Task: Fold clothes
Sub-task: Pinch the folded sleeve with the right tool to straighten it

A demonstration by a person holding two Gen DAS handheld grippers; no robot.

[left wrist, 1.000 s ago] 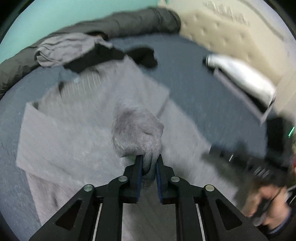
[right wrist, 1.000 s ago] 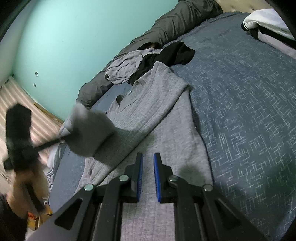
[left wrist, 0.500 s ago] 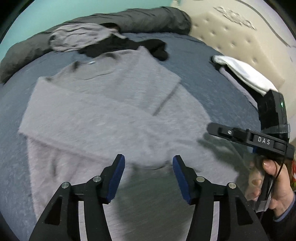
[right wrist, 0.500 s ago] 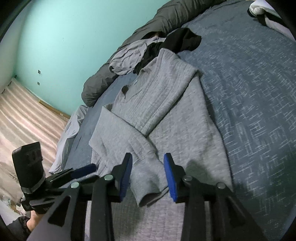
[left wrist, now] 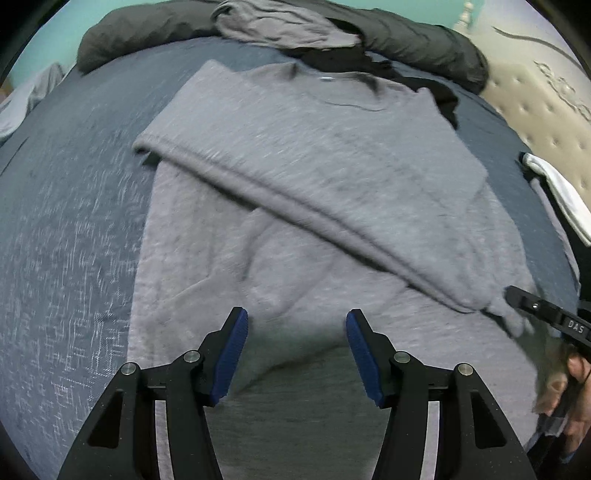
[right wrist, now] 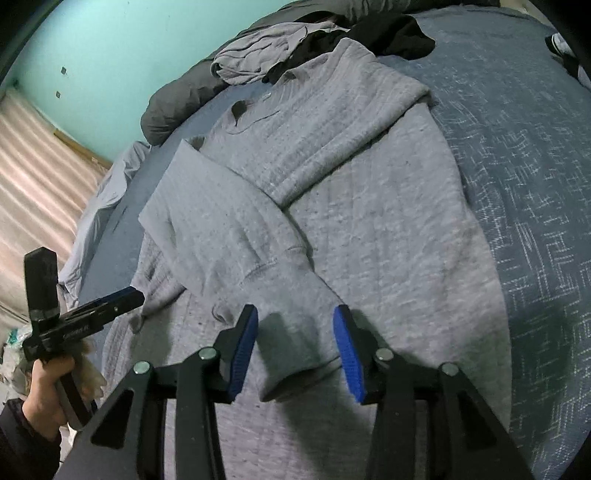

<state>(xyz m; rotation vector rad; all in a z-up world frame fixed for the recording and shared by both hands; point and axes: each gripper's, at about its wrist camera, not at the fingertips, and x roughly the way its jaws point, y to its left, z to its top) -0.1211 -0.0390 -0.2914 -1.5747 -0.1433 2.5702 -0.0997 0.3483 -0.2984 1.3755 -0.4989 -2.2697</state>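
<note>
Since a second ago the left claw has let go of the sleeve, which now lies folded across the grey sweater, and both claws have spread wide. Left claw hangs released over the sweater's near hem, gripping nothing. Right claw is released too, its blue pads either side of the sleeve cuff without pinching it. Sweater lies flat on the blue bed, collar at the far end by a crumpled grey garment and a black one.
</note>
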